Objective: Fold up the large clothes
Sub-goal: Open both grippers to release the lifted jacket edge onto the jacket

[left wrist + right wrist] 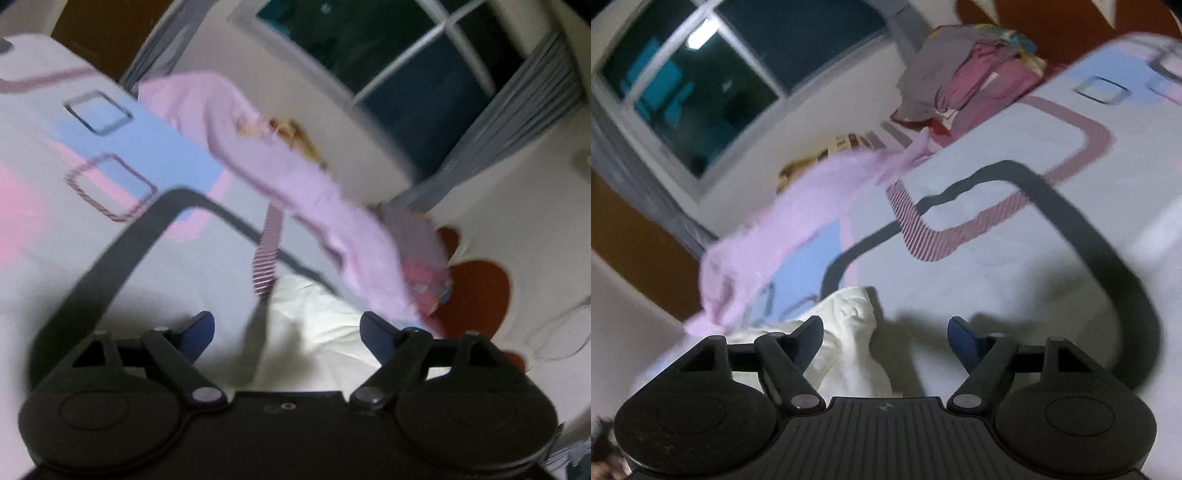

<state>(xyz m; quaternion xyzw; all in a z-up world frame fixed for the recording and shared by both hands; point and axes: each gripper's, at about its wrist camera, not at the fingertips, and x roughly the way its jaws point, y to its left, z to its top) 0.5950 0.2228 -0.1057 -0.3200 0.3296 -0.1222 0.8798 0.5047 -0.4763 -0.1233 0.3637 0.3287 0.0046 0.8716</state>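
With your left gripper (286,334) and right gripper (884,339) both spread wide and empty, pinch the soft, limp white garment (849,332) at its edge, since it looks light and floppy.

A white garment (317,325) lies crumpled on the patterned bedsheet (110,258), bunched into soft folds and wrinkles rather than spread flat. In the right wrist view the white garment (849,332) rises in a rumpled hump on the bedsheet (1015,288), one edge cast in shadow. A lilac garment (258,166) stretches in a long, loosely gathered band along the far edge of the bedsheet; the right wrist view shows it (783,229) draped and creased there, beyond the white one.
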